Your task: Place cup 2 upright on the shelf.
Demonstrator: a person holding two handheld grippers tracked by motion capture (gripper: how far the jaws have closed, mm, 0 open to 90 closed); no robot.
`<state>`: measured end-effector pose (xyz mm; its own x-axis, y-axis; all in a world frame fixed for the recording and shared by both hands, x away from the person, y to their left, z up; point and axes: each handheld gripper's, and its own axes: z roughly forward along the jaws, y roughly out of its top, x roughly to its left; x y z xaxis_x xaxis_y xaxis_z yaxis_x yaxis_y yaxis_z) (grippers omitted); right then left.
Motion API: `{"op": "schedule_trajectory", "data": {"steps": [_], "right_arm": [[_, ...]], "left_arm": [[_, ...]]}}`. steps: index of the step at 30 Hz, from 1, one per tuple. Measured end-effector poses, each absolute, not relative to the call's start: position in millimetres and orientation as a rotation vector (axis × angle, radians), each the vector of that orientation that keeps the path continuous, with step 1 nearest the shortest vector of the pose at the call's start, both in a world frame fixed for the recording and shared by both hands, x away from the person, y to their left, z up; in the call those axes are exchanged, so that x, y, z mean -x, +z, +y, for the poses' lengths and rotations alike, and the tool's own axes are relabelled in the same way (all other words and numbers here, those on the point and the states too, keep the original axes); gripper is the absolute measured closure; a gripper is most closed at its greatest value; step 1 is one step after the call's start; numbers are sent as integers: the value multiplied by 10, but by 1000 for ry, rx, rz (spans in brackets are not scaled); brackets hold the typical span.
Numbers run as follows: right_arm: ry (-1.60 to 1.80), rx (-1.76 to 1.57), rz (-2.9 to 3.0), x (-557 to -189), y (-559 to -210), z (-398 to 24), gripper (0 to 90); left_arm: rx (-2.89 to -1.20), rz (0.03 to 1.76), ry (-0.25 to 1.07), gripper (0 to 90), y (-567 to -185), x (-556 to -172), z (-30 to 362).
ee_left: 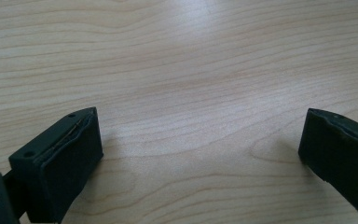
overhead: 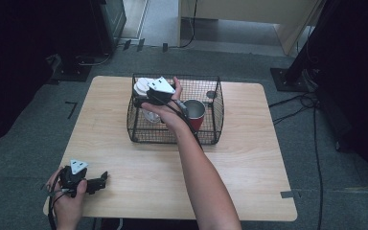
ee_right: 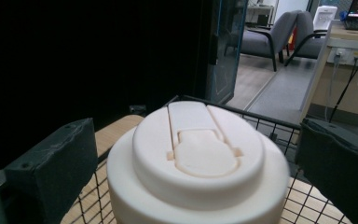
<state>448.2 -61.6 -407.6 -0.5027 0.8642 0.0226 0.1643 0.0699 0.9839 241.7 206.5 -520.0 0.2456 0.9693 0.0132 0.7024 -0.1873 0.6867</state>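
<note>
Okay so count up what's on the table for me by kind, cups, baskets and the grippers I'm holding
Cups: 2, a white lidded cup and a red cup, both inside the basket
Wire baskets: 1, black
Grippers: 2, the left gripper and the right gripper
Total: 5

One wire basket [overhead: 215, 125], one red cup [overhead: 195, 115], one white lidded cup [ee_right: 200, 163], one wooden table [overhead: 249, 167], two tongs

No text, label, brand, number or sign can be read anywhere.
</note>
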Motion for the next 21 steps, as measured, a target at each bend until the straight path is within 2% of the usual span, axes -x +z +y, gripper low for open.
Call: {"op": "schedule_trajectory", "data": {"steps": [21], "right_arm": [[1575,-937,1698,-3914,-3781,-1023,0]], "left_arm": [[-1962,1519,619,1,-5200,-2417,2064]]}}
